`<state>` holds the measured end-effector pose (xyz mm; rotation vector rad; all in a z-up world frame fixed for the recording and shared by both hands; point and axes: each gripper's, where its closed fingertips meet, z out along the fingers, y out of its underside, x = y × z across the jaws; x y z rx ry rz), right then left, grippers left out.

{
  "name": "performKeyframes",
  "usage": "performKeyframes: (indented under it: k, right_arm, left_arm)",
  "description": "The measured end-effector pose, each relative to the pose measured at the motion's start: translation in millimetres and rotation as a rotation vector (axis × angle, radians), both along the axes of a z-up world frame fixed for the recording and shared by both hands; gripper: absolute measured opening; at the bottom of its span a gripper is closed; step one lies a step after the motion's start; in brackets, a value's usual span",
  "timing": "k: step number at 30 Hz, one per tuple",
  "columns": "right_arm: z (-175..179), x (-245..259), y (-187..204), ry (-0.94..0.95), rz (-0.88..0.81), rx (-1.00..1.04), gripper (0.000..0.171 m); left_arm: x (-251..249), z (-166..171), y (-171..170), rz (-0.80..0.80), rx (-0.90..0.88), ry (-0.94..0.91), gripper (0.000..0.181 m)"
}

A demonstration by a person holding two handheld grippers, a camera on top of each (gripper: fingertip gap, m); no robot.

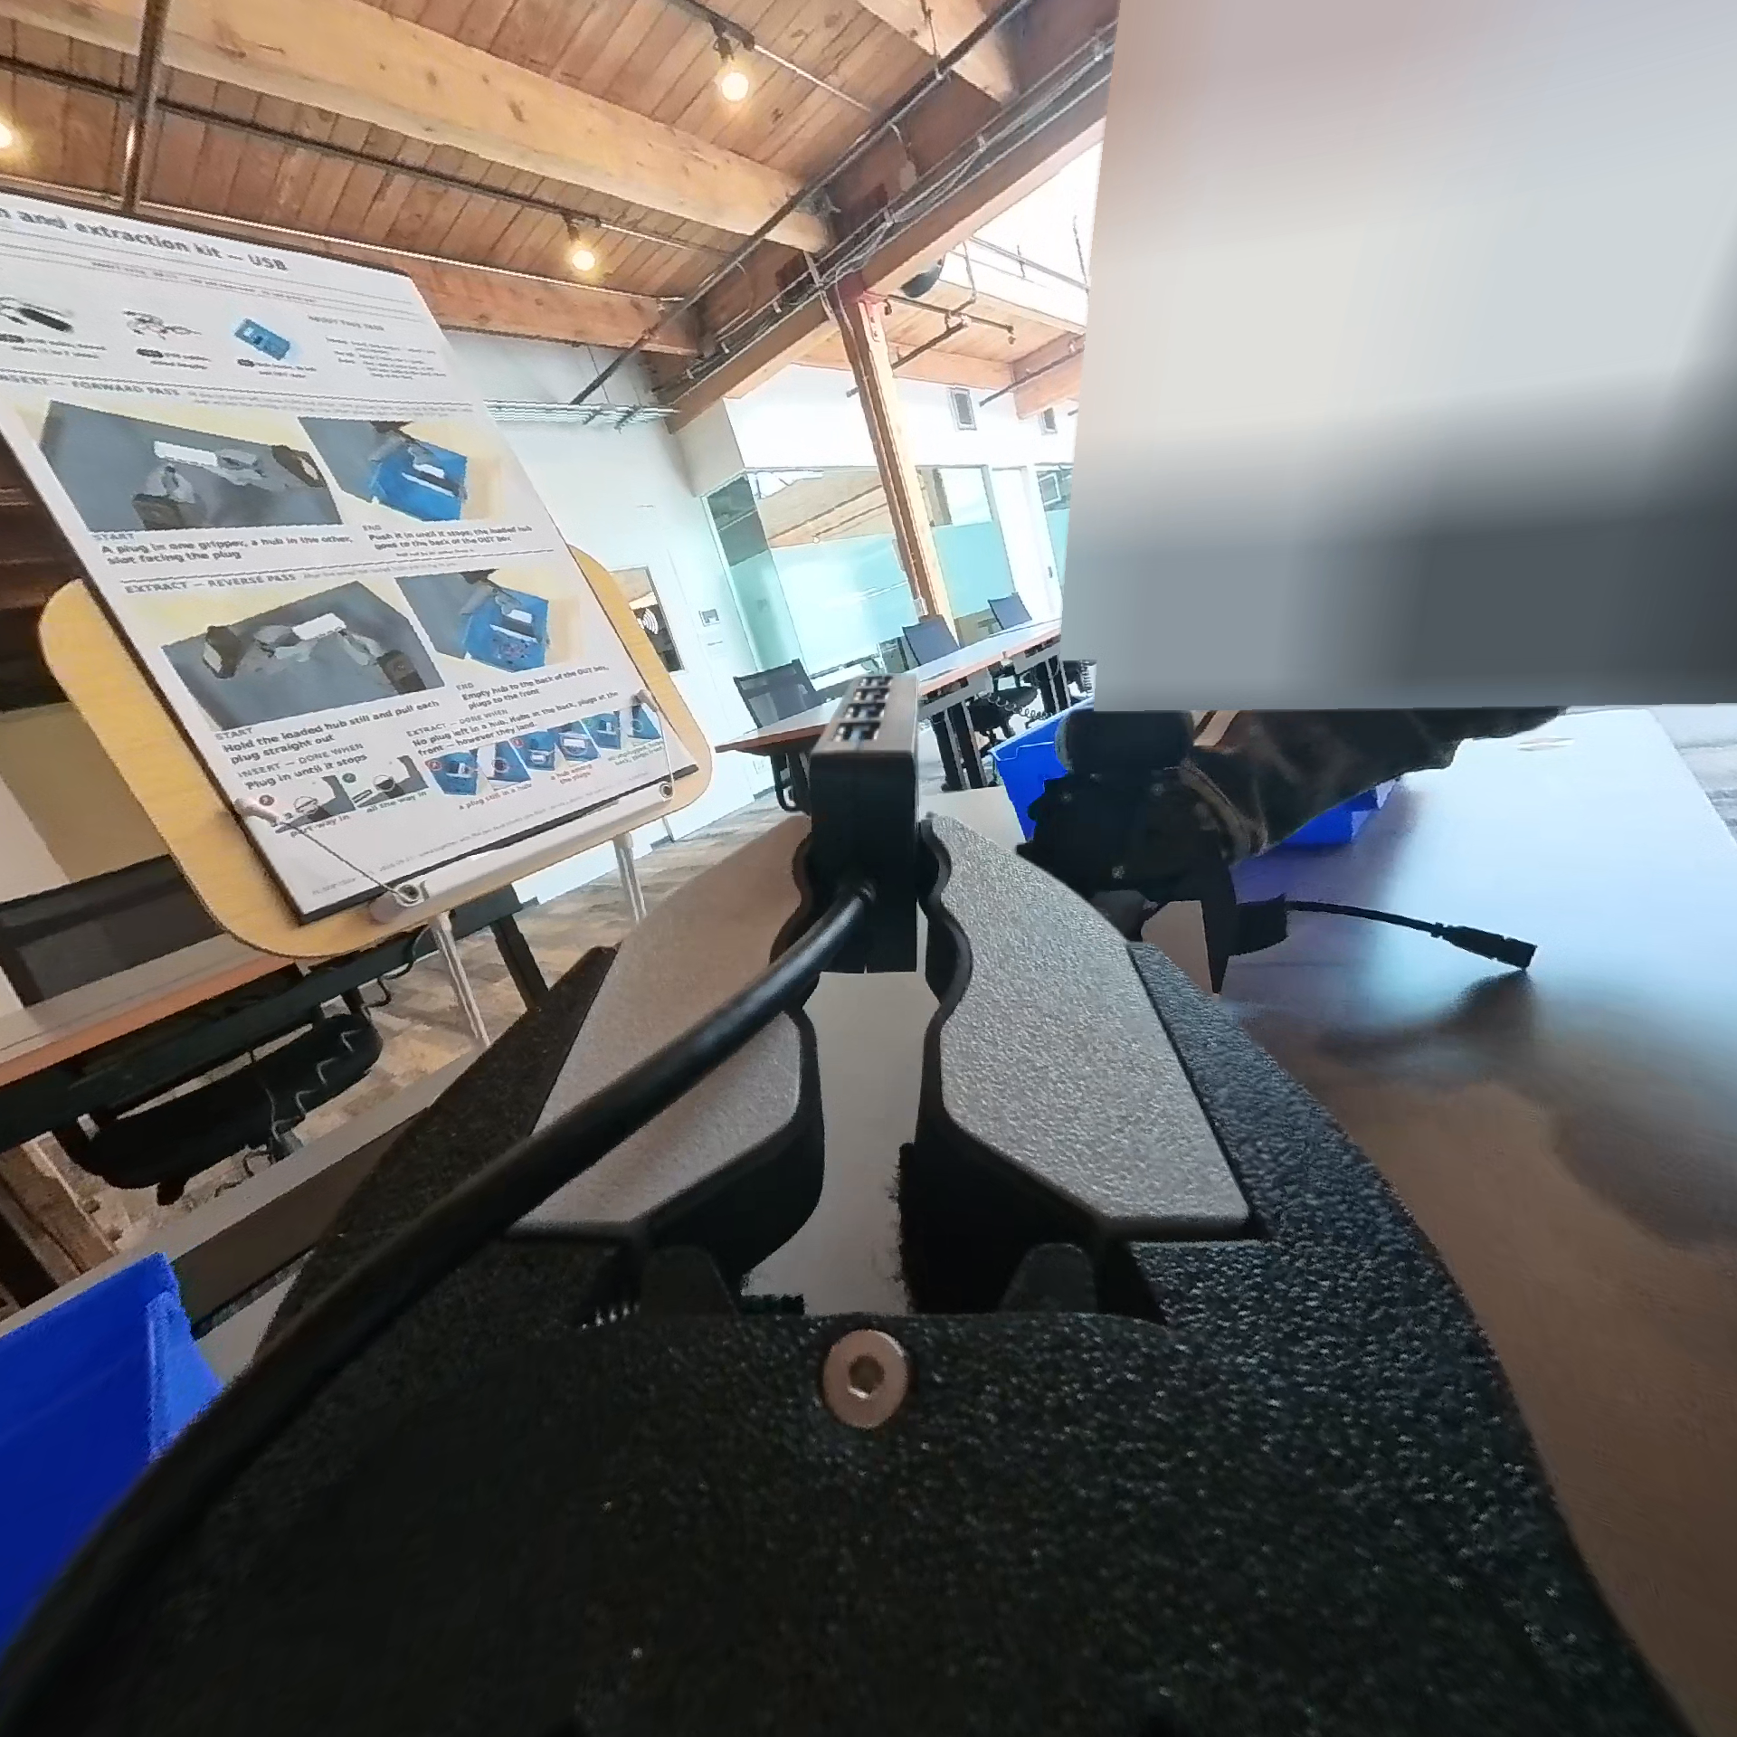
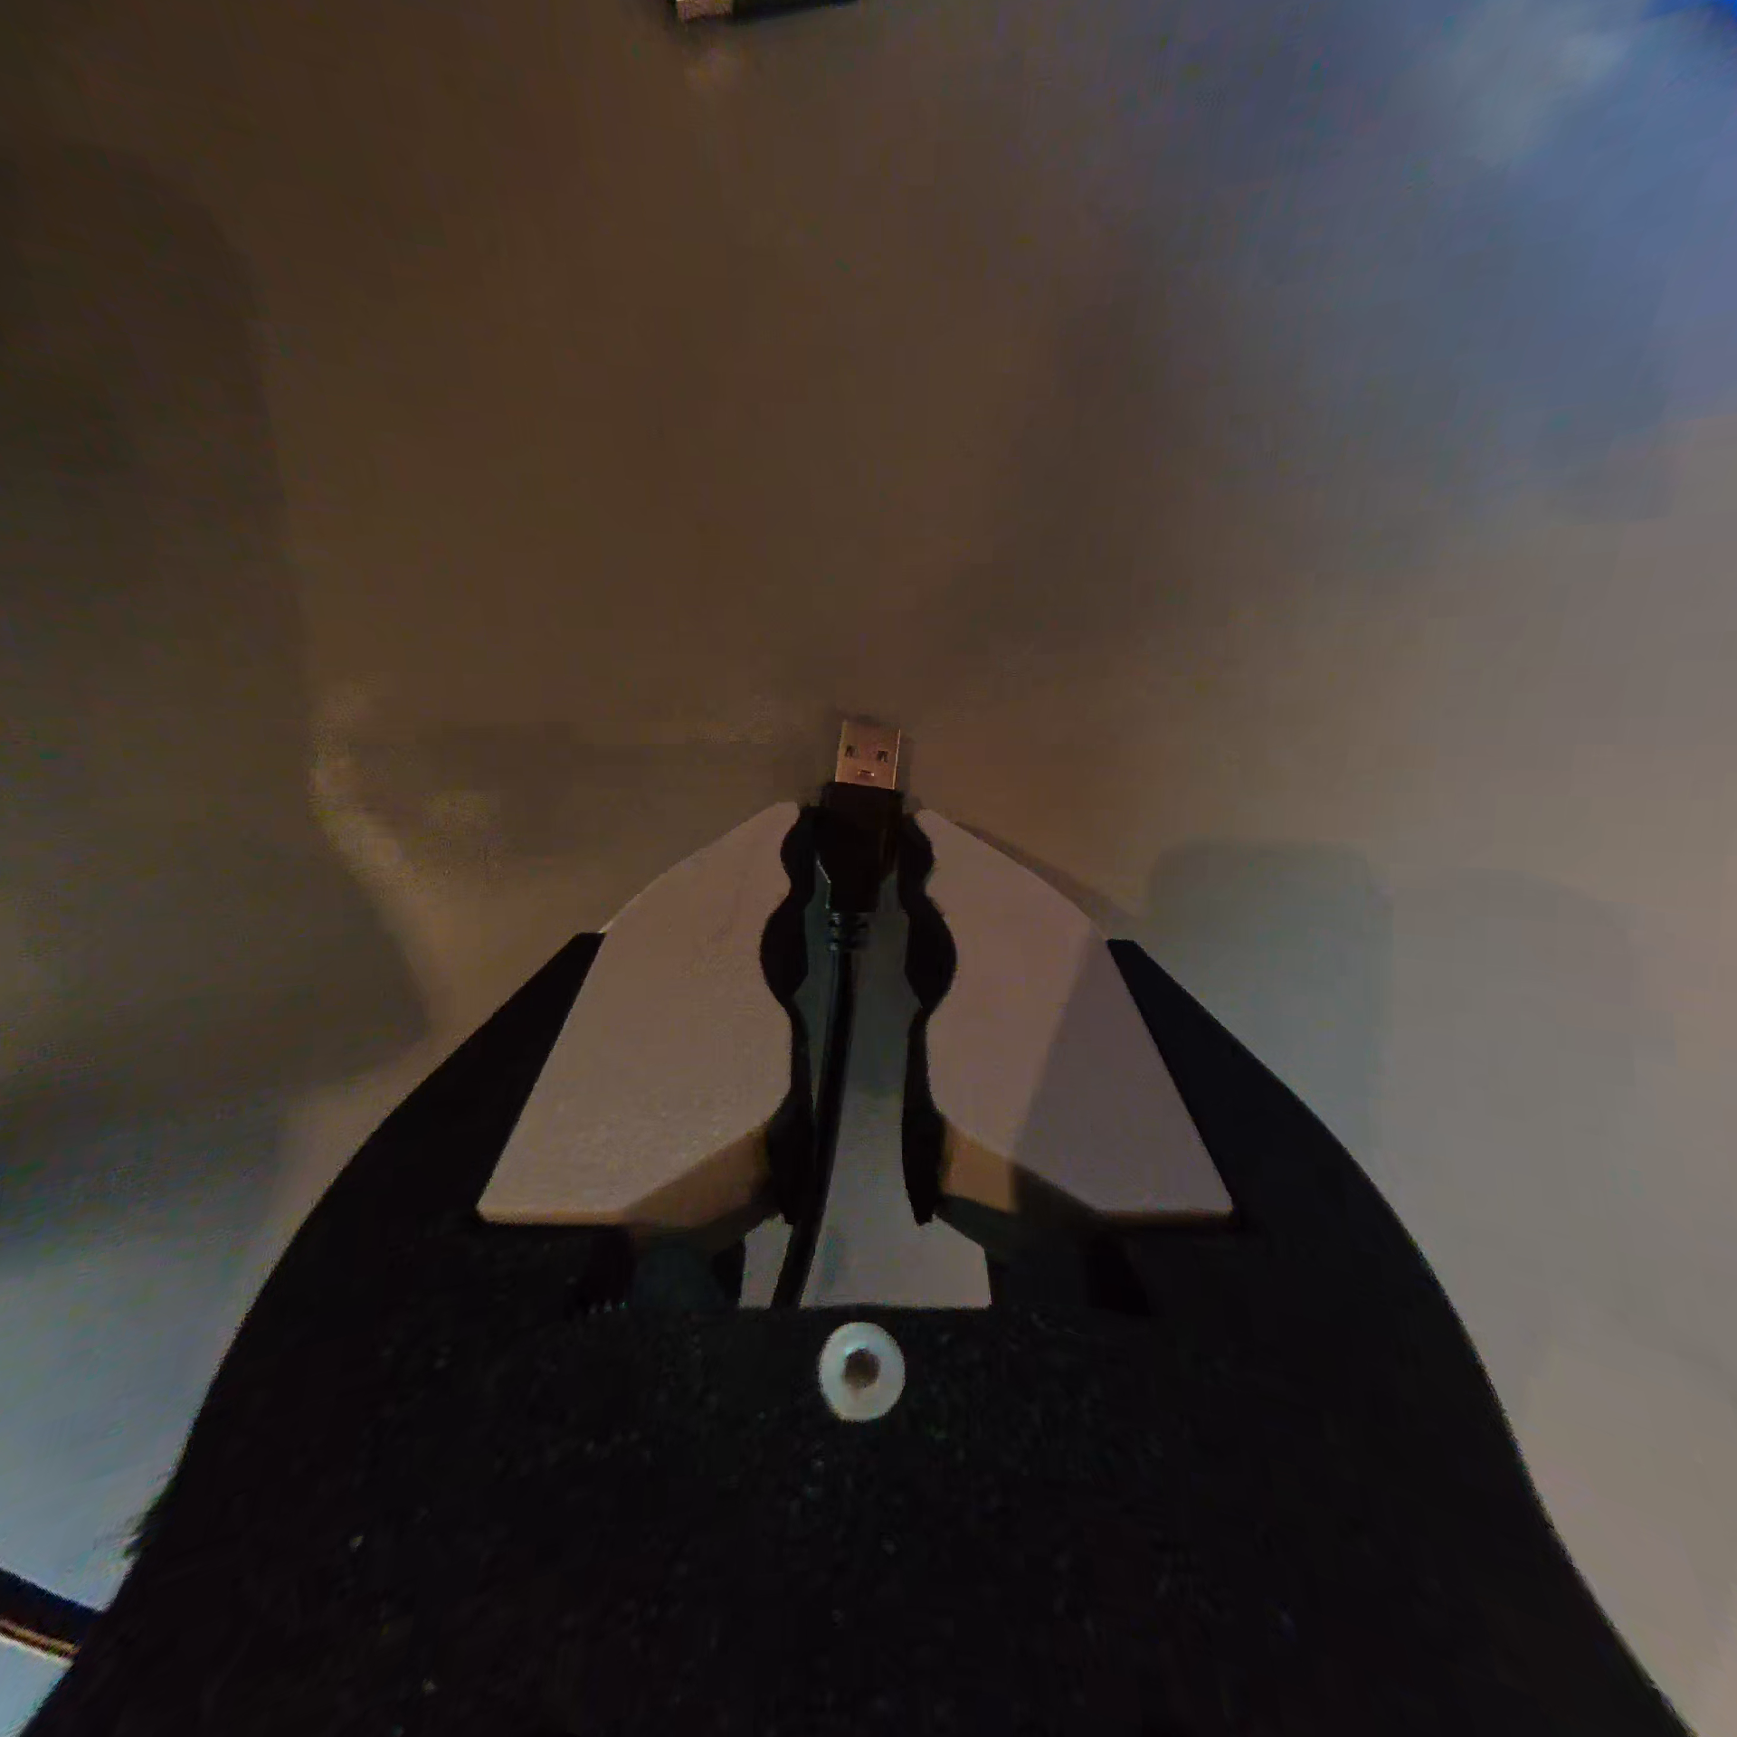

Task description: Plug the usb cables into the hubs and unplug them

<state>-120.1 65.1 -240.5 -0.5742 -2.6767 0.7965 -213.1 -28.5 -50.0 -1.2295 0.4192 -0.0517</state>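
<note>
Left wrist view: left gripper clamps hub; right gripper pinches USB plug, table beyond.

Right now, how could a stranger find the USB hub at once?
Look in front of the tilted instruction board, where the left tongs rise. Clamped upright between them is a slim black USB hub, its own cable trailing back, a row of ports on its upper face.

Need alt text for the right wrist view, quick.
The right gripper is shut on a black USB plug, its metal tip poking out past the fingertips toward a bare brown table; the cable trails back between the fingers.
</note>
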Motion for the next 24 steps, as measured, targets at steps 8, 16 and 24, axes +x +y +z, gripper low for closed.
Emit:
performKeyframes:
  k: [8,16,24]
  right_arm:
    - [36.6,-8.1,3.4,-0.026,-0.038,-0.088,0.013]
    - [128.0,-39.9,8.4,0.089,-0.107,-0.092,0.013]
    - [201.6,-57.4,-3.1,0.046,-0.243,-0.110,0.013]
  left_arm:
    - [-16.4,-2.0,2.9,0.098,0.020,-0.030,0.018]
    - [-40.0,-4.9,8.2,0.301,0.037,-0.013,0.018]
    - [-44.2,-1.9,12.3,0.417,0.049,0.022,0.018]
